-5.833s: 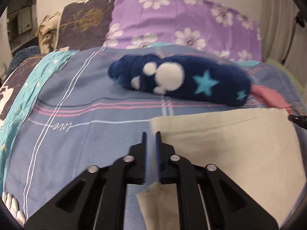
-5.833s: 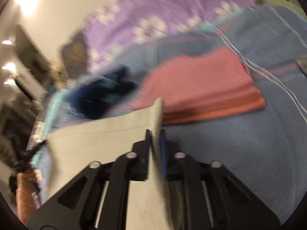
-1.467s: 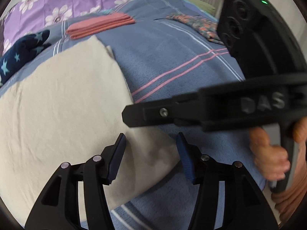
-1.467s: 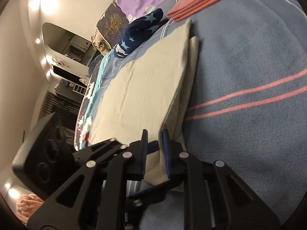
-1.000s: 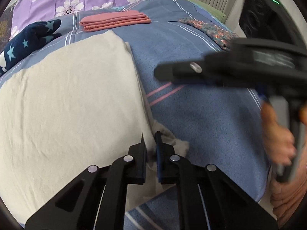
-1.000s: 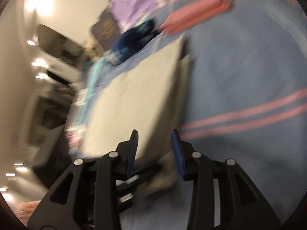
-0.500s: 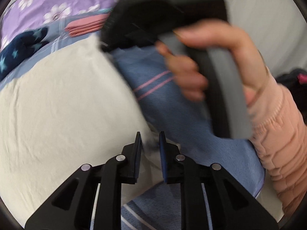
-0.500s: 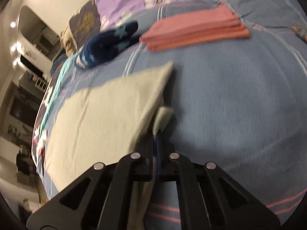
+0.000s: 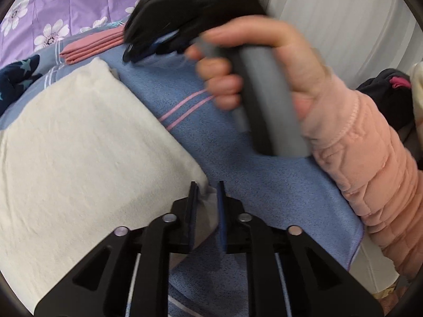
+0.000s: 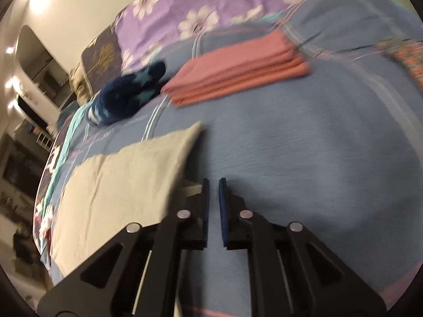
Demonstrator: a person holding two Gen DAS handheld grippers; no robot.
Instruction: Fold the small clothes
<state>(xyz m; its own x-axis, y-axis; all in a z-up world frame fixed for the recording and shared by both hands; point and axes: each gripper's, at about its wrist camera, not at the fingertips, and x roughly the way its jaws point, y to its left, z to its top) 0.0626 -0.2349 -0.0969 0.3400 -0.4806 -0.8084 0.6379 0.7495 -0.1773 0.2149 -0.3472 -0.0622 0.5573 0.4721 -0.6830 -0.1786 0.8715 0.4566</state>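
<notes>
A cream cloth (image 9: 79,142) lies folded flat on the blue bedspread (image 9: 251,182). My left gripper (image 9: 207,185) is shut on its near right corner, with cloth pinched between the fingers. The cream cloth also shows in the right wrist view (image 10: 124,174), to the left of my right gripper (image 10: 214,182). The right gripper is nearly closed with a narrow gap and nothing between its fingers, above the bare bedspread (image 10: 304,145). In the left wrist view the right gripper's body and the hand holding it (image 9: 264,66) cross the upper middle.
A folded pink stack (image 10: 238,68) and a dark blue star-patterned garment (image 10: 129,97) lie further back on the bed. A purple flowered pillow (image 10: 211,8) lies behind them. A patterned cloth (image 10: 407,55) sits at the far right. The bed's edge (image 9: 357,240) is at the right.
My right gripper has let go of the cream cloth's edge and pulled away to the right above the bedspread. The left gripper stays shut on the corner.
</notes>
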